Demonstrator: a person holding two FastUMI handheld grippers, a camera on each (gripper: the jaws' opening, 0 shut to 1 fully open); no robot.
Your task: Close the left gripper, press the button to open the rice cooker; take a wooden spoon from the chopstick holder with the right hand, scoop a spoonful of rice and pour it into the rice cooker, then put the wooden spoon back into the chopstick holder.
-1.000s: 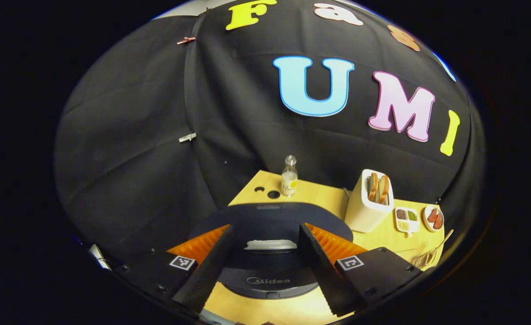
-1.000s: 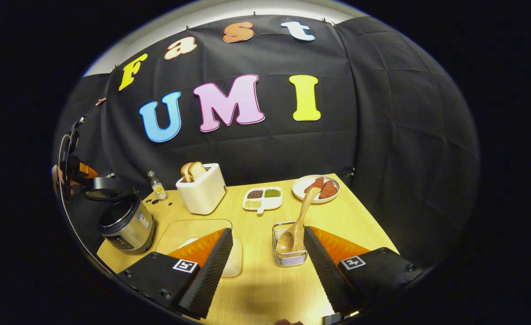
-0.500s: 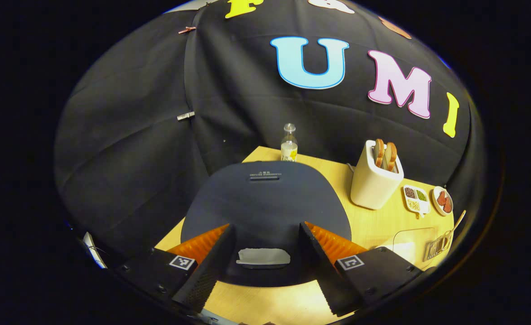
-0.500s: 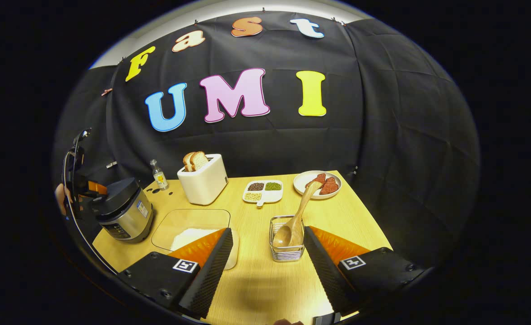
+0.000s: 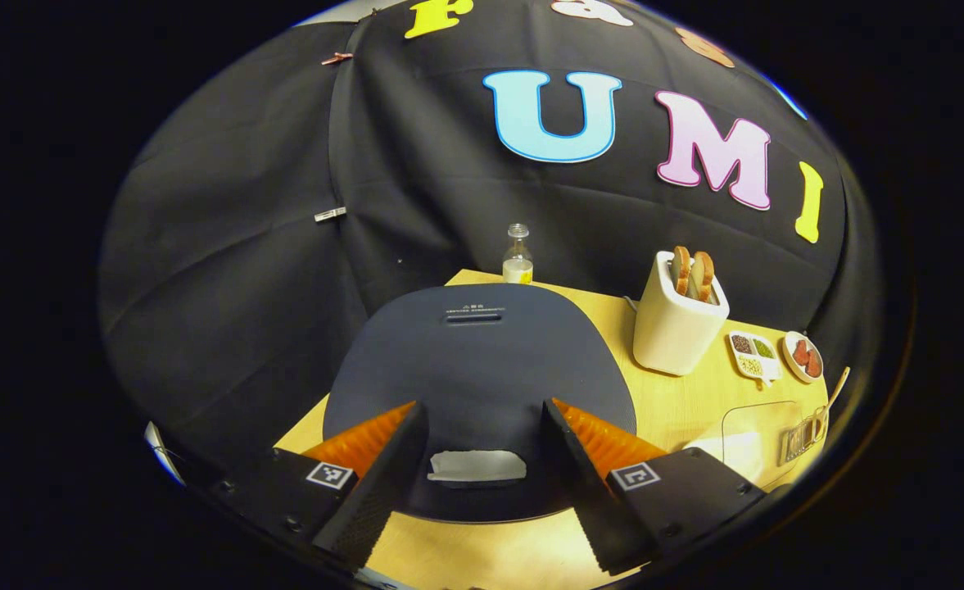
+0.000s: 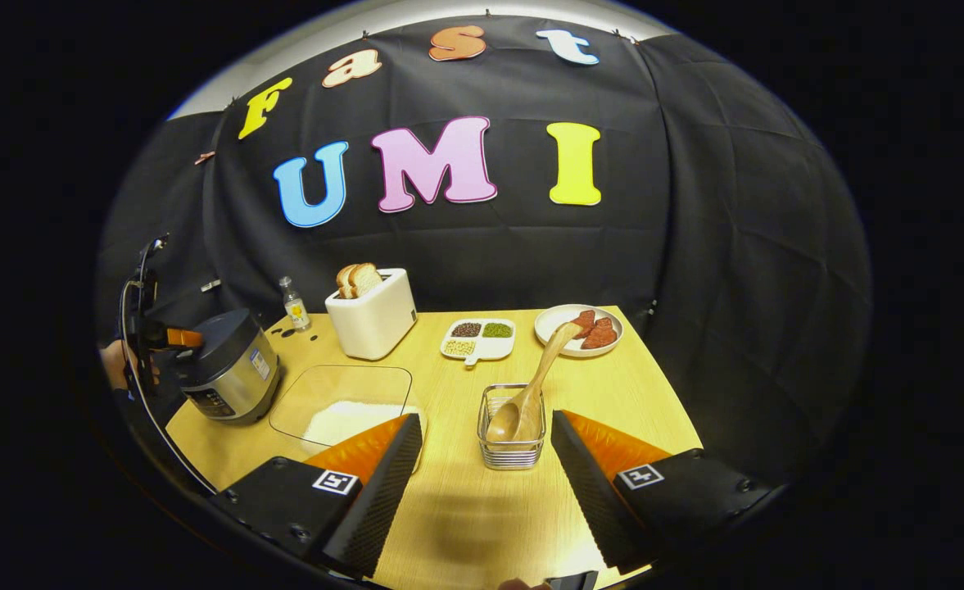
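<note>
The rice cooker (image 5: pixel 482 360) sits just under my left gripper (image 5: pixel 482 412), its dark lid down and its silver button (image 5: pixel 477 465) between the open fingers, which do not touch it. In the right gripper view the cooker (image 6: pixel 228 373) stands at the table's left, with the left gripper (image 6: pixel 154 336) and a hand beside its lid. The wooden spoon (image 6: pixel 531 393) leans bowl-down in the wire chopstick holder (image 6: pixel 512 447). My right gripper (image 6: pixel 486 418) hovers open just in front of the holder, holding nothing. Rice lies in a clear glass dish (image 6: pixel 342 410) left of the holder.
A white toaster (image 6: pixel 371 315) with bread, a small bottle (image 6: pixel 291 303), a divided dish of beans (image 6: pixel 476 338) and a plate of sliced meat (image 6: pixel 580 332) line the back of the wooden table (image 6: pixel 465 516). The black cloth wall stands close behind.
The cooker's lid, raised a second ago, has come down and is shut. The right gripper has drawn back slightly from the chopstick holder.
</note>
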